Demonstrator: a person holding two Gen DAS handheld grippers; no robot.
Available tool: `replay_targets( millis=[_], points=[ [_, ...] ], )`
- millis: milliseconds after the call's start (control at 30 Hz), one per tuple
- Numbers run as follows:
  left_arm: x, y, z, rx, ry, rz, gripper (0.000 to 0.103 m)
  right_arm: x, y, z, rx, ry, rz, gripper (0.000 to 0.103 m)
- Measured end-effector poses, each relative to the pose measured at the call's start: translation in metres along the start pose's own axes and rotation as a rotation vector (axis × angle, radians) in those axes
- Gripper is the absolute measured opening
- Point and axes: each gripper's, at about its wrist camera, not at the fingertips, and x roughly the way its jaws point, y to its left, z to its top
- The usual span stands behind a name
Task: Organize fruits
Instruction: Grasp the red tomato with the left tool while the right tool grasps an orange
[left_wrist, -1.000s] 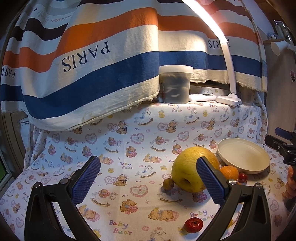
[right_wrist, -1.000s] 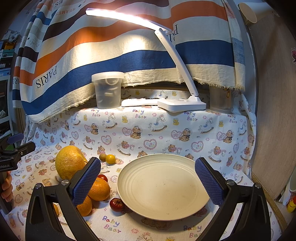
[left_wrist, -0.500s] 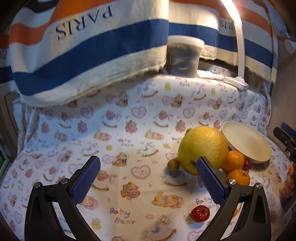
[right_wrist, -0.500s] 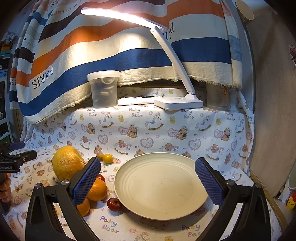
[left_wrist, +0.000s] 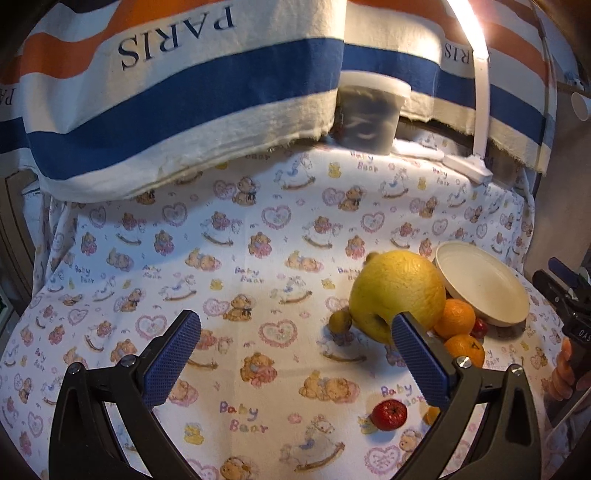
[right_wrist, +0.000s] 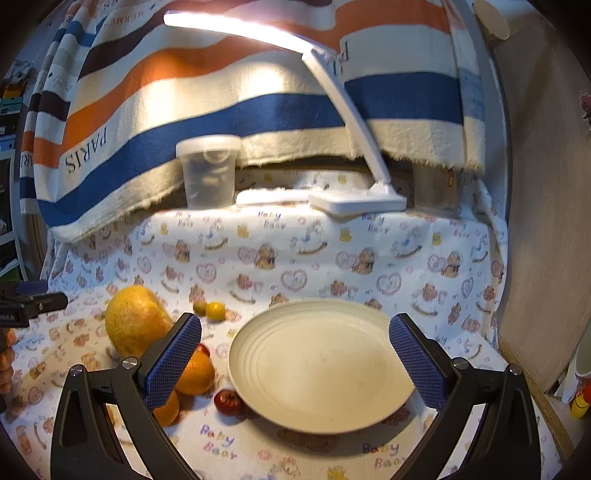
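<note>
A bench covered in a white cloth (left_wrist: 258, 258) printed with teddy bears and hearts, seen from two handheld grippers. A striped towel (left_wrist: 184, 92) reading "PARIS" hangs behind it.

On the left, the left gripper (left_wrist: 295, 358) hovers above bare cloth, its blue-padded jaws spread wide and holding nothing. To its right lies the fruit: a small greenish-yellow fruit (left_wrist: 340, 321) touching a large yellow pomelo (left_wrist: 399, 291), then two oranges (left_wrist: 455, 318), one nearer the camera than the other, just beside the pomelo. A small red fruit (left_wrist: 388, 415) sits apart, nearer the camera.

Next comes a cream plate (right_wrist: 317, 365), empty, with the oranges and a dark red fruit (right_wrist: 229, 402) against its left edge. The right gripper (right_wrist: 295, 354) hovers over the plate, jaws spread wide and empty.

At the back, left to right: a lidded translucent tub (right_wrist: 208, 170) with contents too blurred to identify, a white desk lamp (right_wrist: 356, 201) switched on, and a second container (right_wrist: 436, 188) partly hidden under the towel.
</note>
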Motion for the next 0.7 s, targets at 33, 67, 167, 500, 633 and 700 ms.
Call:
replay_targets(
  millis=[33, 67, 167, 500, 633, 700],
  points=[
    [0.003, -0.001, 0.001, 0.003, 0.039, -0.015, 0.094, 0.002, 0.001, 0.000, -0.005, 0.018, 0.025, 0.103],
    [0.006, -0.003, 0.002, 0.008, 0.084, -0.041, 0.083, 0.004, 0.003, -0.001, -0.009, 0.030, 0.036, 0.103],
    [0.010, -0.003, 0.000, -0.014, 0.170, -0.111, 0.073, 0.006, 0.008, -0.002, -0.028, 0.052, 0.060, 0.103],
    [0.012, -0.034, -0.015, 0.092, 0.275, -0.196, 0.058, 0.015, 0.017, -0.004, 0.007, 0.169, 0.240, 0.085],
    [0.025, -0.043, -0.026, 0.114, 0.360, -0.214, 0.054, 0.022, 0.014, -0.008, 0.037, 0.209, 0.260, 0.080],
    [0.031, -0.046, -0.031, 0.116, 0.392, -0.225, 0.051, 0.022, 0.012, -0.008, 0.046, 0.214, 0.267, 0.078]
  ],
)
